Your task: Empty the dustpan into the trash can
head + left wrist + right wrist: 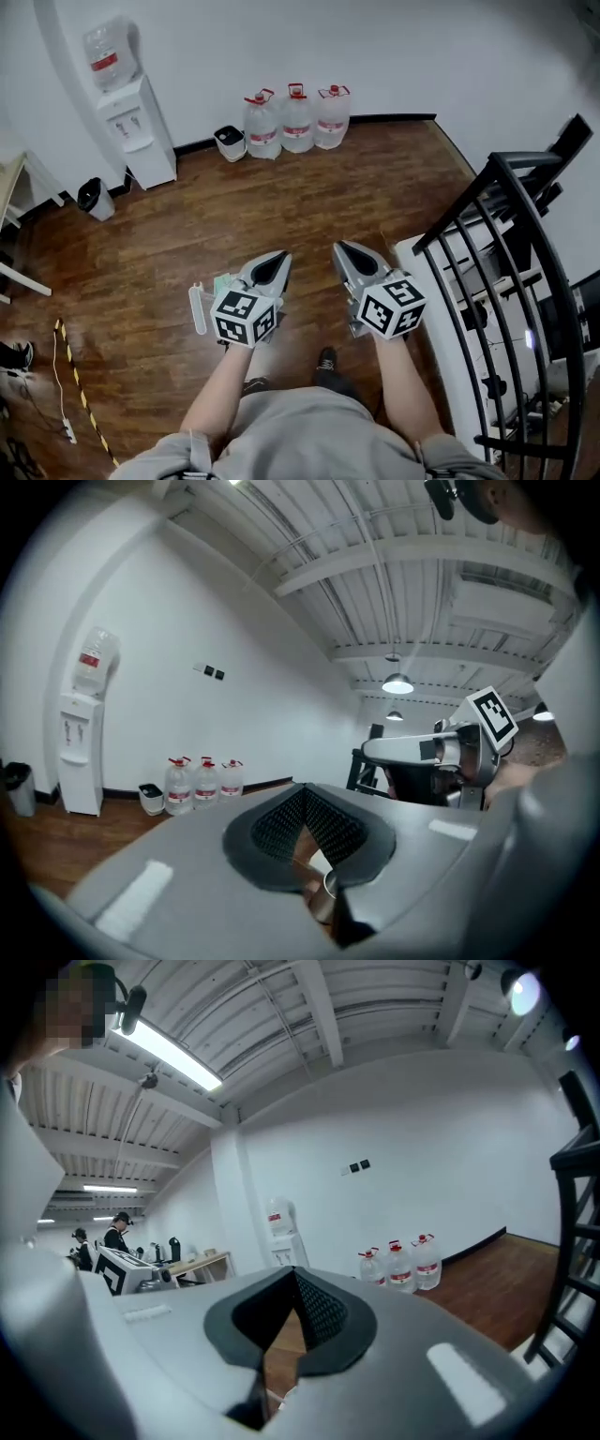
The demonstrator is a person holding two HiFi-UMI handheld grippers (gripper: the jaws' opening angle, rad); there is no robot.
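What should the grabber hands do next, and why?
Probably open the left gripper and lower it to the white-handled thing on the floor beside it, perhaps the dustpan. It and the right gripper are shut and empty, so nothing is carried yet.

Steep overhead; two level, toward bottles (296, 119)

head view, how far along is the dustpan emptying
Done: nothing that shows. In hand: nothing; the left gripper and right gripper are both shut and empty above the floor. A white and green thing under the left gripper may be the dustpan; I can't tell. Left: grasp it, carry it to the black bin or the small bin, and tip it out.
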